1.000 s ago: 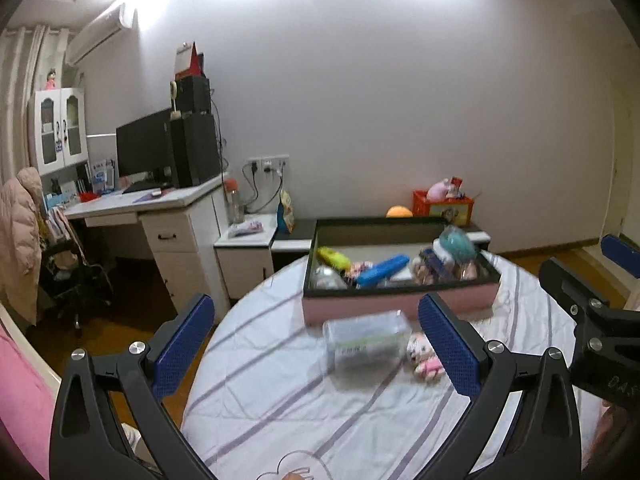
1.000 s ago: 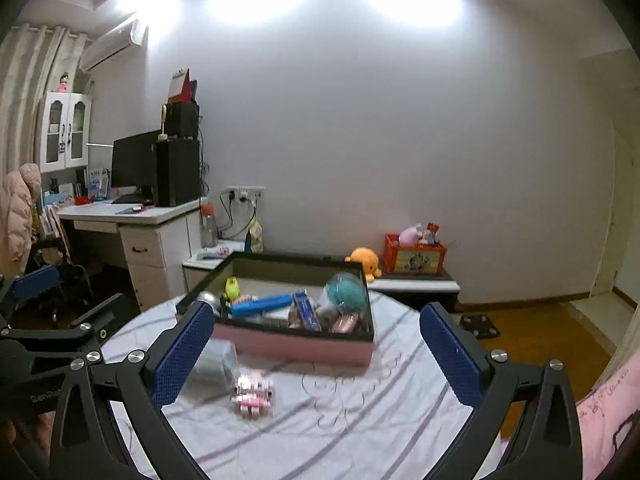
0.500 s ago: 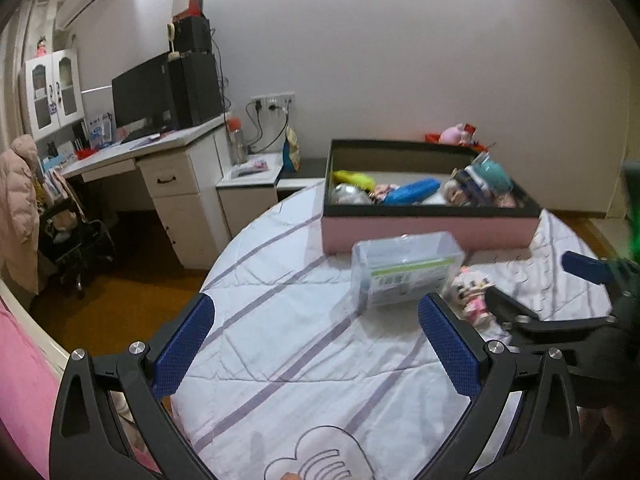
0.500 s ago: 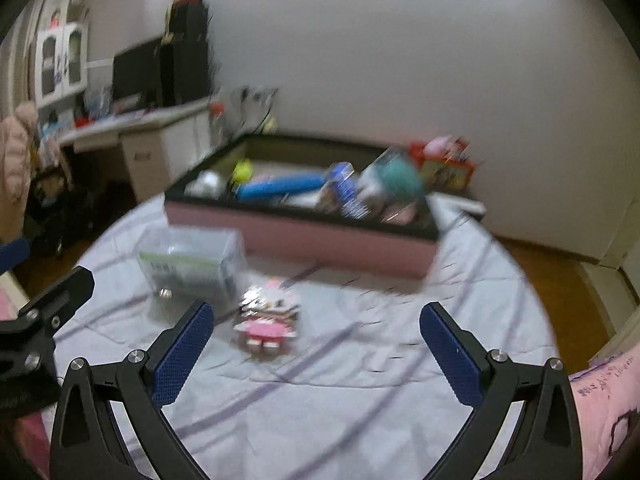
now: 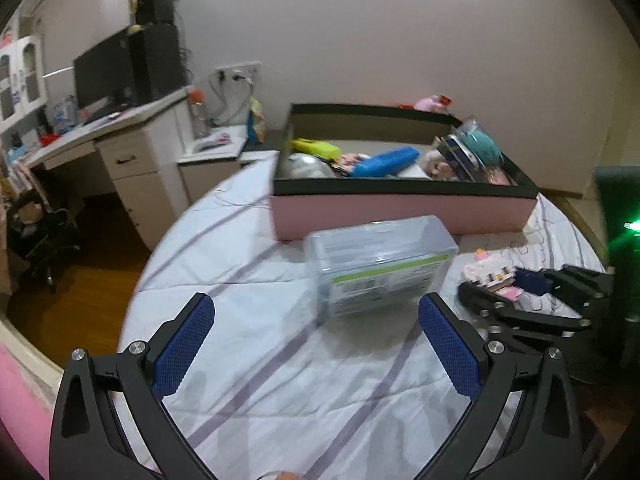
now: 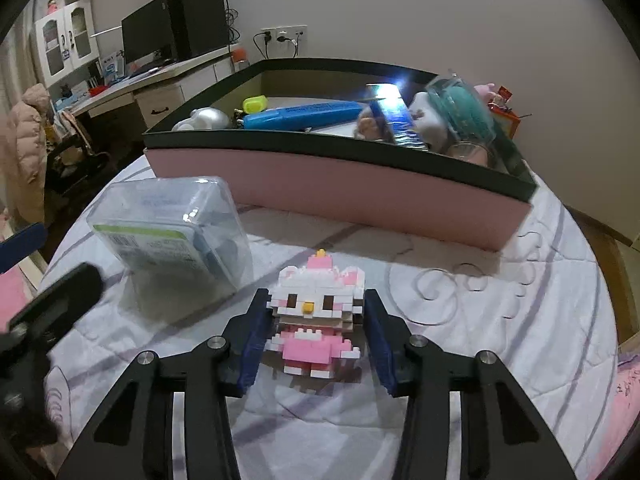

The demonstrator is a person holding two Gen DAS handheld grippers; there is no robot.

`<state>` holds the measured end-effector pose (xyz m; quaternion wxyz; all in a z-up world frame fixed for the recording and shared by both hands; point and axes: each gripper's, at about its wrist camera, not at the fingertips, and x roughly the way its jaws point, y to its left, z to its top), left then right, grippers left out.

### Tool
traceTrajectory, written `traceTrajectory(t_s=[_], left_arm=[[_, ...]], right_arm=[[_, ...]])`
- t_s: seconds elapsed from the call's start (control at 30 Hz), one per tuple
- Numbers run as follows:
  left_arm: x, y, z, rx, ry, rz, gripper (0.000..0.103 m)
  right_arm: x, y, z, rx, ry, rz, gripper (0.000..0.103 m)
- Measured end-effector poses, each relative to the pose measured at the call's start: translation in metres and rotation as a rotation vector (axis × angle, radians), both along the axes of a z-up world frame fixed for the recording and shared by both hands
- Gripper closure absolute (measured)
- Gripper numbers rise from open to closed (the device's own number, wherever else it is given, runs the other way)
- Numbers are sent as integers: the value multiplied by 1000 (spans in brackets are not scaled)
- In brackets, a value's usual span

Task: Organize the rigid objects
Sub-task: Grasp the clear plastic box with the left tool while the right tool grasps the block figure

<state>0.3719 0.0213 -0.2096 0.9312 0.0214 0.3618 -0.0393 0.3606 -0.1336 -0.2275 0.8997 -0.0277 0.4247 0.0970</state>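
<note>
On the round tabletop (image 6: 500, 320), covered with a white cloth with lilac stripes, the largest thing is a long shallow box (image 6: 340, 188) with pink outer walls and a black rim, lying crosswise at the far side. It holds a jumble: a silver-grey rounded object (image 6: 208, 118) at its left end, a yellow-green item (image 6: 256, 104), a long blue case (image 6: 300, 114) lying lengthwise along the box, a shiny blue packet (image 6: 394, 118), and a teal ball in clear packaging (image 6: 460, 108) at the right end.

Nearer, just in front of the box's left part, stands a clear plastic case (image 6: 176, 232) with a white label edged in green; its print is too small to read. Its long axis runs roughly parallel to the box.

Smallest is the brick-built cat figure (image 6: 316, 316), white with a pink dress and bow, lying on the cloth just right of the clear case, its head toward the box and its face turned up to the right wrist camera.

The right claw (image 6: 316, 340) is closing around the figure, its blue pads at either flank; whether they already press on it I cannot tell. The left claw (image 5: 316, 348) stands wide with nothing between its fingers, just short of the clear case.
</note>
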Motion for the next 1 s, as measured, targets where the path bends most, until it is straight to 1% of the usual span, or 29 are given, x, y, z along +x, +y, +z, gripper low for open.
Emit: traceTrajectory(t_s=[0.13,0.2,0.23,0.3,0.37,0.47,0.5,0.53,0.57,0.6,0.63,0.67,0.73,0.8,0.83,0.93,1.0], left_arm=[[16,-8,-5,24,15,-45,0],[23,-9,-6,19,29,-99,0],[26,-11,-7,23,35,-135,0],[30,-14,-8,31,32,-188,0],[35,-19,-10,40,48,-242,0],[41,-25,-11,57,51,-255,0],[41,-26,-10,48,43,-256,4],[38,-27,-8,34,31,-255,12],[39,-27,-7,19,30,-252,16],[40,-29,-7,8,41,-245,22],[39,-29,-8,8,49,-247,28],[39,-32,-10,17,60,-255,30],[37,-34,-12,23,73,-251,40],[34,-35,-11,-3,94,-244,45],[31,-37,-11,-22,102,-253,46],[15,-46,-5,-30,85,-285,45],[14,-50,-3,-35,77,-301,42]], right_arm=[[-6,-18,4,14,-9,-19,56],[-8,-25,3,27,-2,-20,56],[-7,-28,2,45,2,-20,56],[-7,-34,1,50,8,-25,56],[-6,-40,2,73,11,-28,56],[-3,-44,2,92,13,-32,56],[-3,-44,2,91,14,-33,56],[-2,-44,2,92,15,-36,56],[-2,-44,3,90,13,-39,56],[-1,-43,3,89,11,-41,56],[-4,-41,2,89,14,-42,56],[-4,-42,2,92,14,-43,56],[-5,-43,3,91,14,-43,56],[-6,-40,4,95,10,-42,56],[-7,-41,3,96,12,-41,56],[-9,-41,4,110,9,-37,56],[-10,-41,5,110,5,-37,56]])
